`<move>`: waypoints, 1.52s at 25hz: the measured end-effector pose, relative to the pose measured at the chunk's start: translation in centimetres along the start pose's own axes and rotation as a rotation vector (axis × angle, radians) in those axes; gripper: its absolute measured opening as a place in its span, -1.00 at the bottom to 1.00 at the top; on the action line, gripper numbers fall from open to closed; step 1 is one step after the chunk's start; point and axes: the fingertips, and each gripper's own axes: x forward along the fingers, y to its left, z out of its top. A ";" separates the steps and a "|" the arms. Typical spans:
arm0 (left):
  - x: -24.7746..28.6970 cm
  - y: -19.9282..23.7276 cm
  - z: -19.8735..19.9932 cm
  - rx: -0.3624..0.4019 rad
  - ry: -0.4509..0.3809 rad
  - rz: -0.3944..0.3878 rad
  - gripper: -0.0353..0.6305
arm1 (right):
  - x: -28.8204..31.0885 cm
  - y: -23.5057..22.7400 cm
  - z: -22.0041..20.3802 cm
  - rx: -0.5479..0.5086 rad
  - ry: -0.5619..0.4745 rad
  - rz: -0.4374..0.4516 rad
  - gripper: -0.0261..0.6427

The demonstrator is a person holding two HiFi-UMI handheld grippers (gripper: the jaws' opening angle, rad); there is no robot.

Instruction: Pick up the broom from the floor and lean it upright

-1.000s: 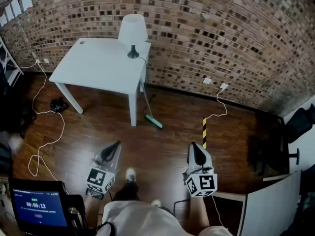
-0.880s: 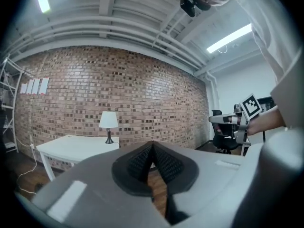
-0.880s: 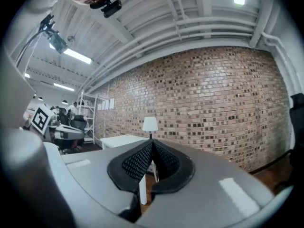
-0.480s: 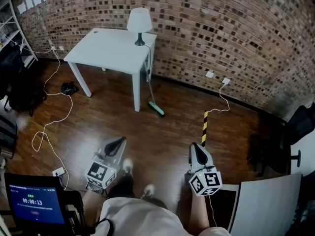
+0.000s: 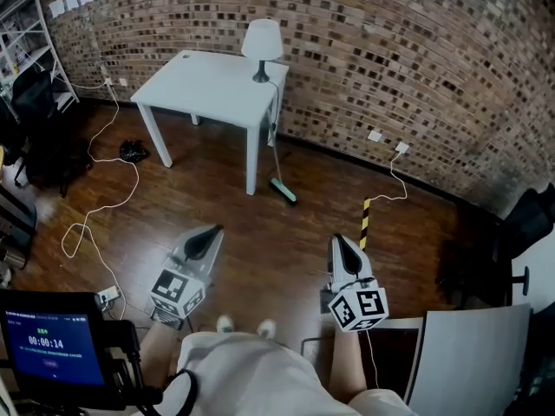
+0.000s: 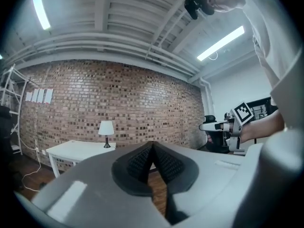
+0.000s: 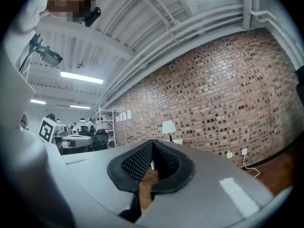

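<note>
1. A timer screen (image 5: 50,343) sits at the person's 8 o'clock, probably mounted there so a glance down can read it.
2. A white cable (image 5: 102,199) snakes across the wooden floor (image 5: 286,250) at 10 o'clock and ends near a power strip (image 5: 108,295). It lies slack, so it could catch a foot.
3. The left claw (image 5: 208,234) is held level and points towards 12 o'clock. Its pads are pressed together with nothing between them, and the left gripper view shows only the room past its tips. It carries nothing, so I take it to be idle.
4. The white worktop (image 5: 208,89) stands at 11 o'clock against the brick wall. A table lamp (image 5: 262,43) sits on its far right corner, close to the wall, likely so its cord can drop there.
5. The broom (image 5: 283,191) is at 12 o'clock, well apart from both claws. Its green head rests on the floor, and its handle rises steeply to what looks like the worktop's right edge. The head gives it footing and the edge seems to stop the handle falling, so the upright lean looks already made.
6. The right claw (image 5: 336,243) is also level, closed tight and empty.
7. A black-and-yellow strip (image 5: 364,222) lies flat on the floor at 1 o'clock, just beyond the right claw. It is probably a floor marker.
</note>
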 end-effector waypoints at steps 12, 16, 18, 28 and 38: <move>0.3 1.6 0.1 0.043 -0.062 0.010 -0.90 | 1.6 2.2 -0.7 -0.018 -0.039 0.002 -0.89; 0.8 1.8 -0.1 0.043 -0.062 0.019 -0.90 | 1.7 1.8 -0.1 -0.048 -0.049 -0.027 -0.89; 0.7 1.9 -0.3 0.048 -0.058 0.033 -0.90 | 1.5 1.8 0.1 -0.060 -0.052 -0.029 -0.89; 0.7 2.0 -0.7 0.045 -0.059 0.049 -0.90 | 1.6 1.5 -0.2 -0.072 -0.035 -0.030 -0.89; 1.3 1.7 -0.2 0.073 -0.063 0.046 -0.90 | 1.8 0.7 0.2 -0.070 -0.042 -0.047 -0.89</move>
